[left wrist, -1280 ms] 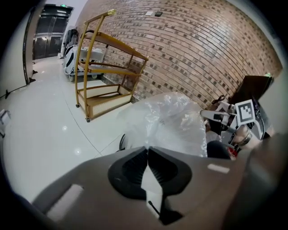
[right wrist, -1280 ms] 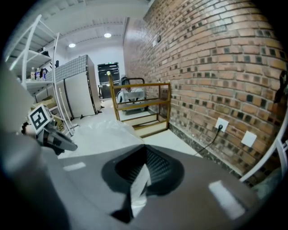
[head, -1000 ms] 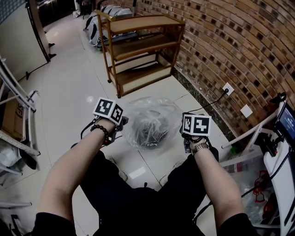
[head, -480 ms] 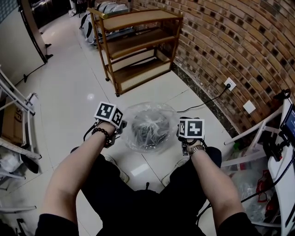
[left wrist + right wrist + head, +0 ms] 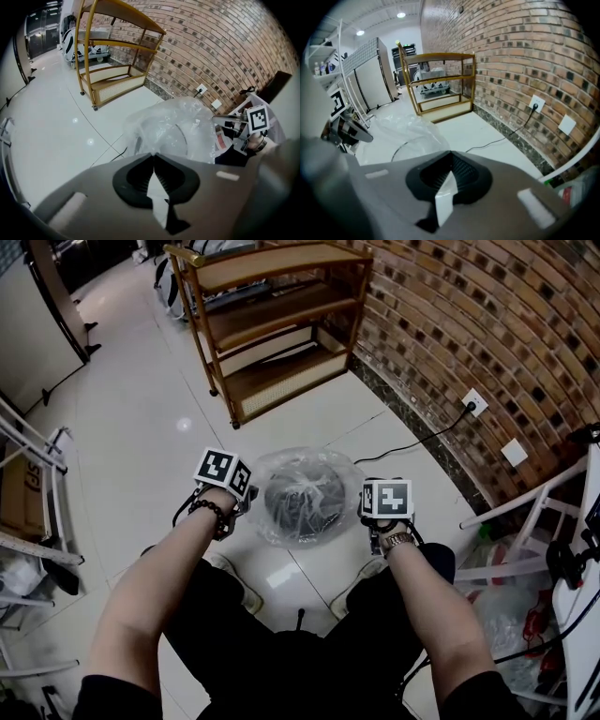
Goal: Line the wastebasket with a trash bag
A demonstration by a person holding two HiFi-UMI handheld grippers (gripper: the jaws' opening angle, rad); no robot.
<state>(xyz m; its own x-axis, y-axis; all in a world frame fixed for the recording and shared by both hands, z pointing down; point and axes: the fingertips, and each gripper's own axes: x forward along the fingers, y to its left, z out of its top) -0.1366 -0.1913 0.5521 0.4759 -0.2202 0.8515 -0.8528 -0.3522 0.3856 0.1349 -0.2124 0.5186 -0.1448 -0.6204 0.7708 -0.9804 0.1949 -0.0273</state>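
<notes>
A clear trash bag (image 5: pixel 302 493) is draped over a dark mesh wastebasket (image 5: pixel 305 498) on the white floor between my two grippers. My left gripper (image 5: pixel 244 500) grips the bag's left edge and my right gripper (image 5: pixel 370 515) its right edge. In the left gripper view the jaws (image 5: pixel 153 161) are shut with a strip of film pinched between them, the bag (image 5: pixel 173 124) billowing just beyond. In the right gripper view the jaws (image 5: pixel 450 178) are likewise shut on film, with the bag (image 5: pixel 405 129) and the basket's rim (image 5: pixel 405 146) ahead.
A wooden shelf unit (image 5: pixel 272 324) stands beyond the basket against a brick wall (image 5: pixel 487 324). A cable (image 5: pixel 412 442) runs from a wall socket (image 5: pixel 475 402). White frames (image 5: pixel 525 521) stand to the right, a rack (image 5: pixel 37 456) to the left. The person's legs are below the basket.
Both grippers have sunk lower with the bag's edges, and the film now lies closer over the basket, whose dark shape shows more plainly through it.
</notes>
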